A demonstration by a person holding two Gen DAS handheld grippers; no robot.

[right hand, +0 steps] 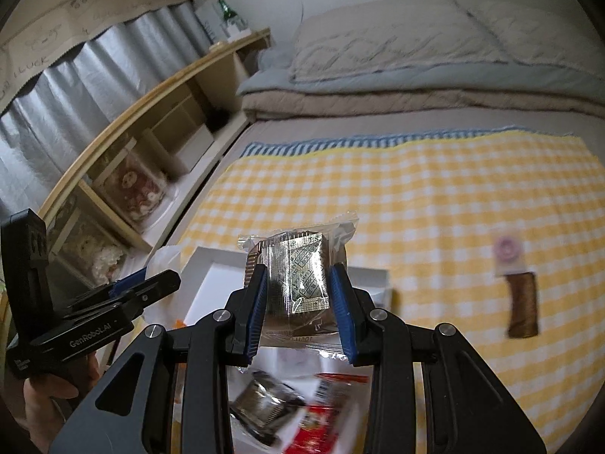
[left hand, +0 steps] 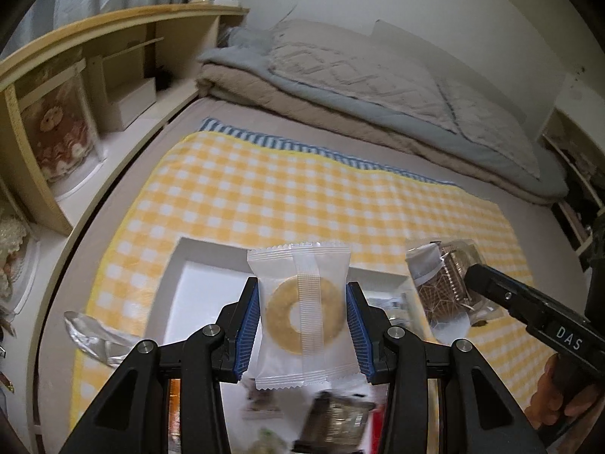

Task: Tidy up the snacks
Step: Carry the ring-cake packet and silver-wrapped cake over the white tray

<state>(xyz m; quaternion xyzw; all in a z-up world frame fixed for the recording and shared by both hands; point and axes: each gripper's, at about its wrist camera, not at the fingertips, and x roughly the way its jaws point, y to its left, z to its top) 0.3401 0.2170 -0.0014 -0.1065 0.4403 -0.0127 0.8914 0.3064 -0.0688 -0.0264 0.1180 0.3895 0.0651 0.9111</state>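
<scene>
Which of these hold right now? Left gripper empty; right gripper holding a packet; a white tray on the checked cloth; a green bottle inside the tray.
1. The left gripper is empty. False: its fingers clamp a clear packet with a ring biscuit.
2. The right gripper holds a brown snack packet. True.
3. A white tray lies on the yellow checked cloth. True.
4. A green bottle stands in the tray. False: it stands on the wooden shelf.
</scene>
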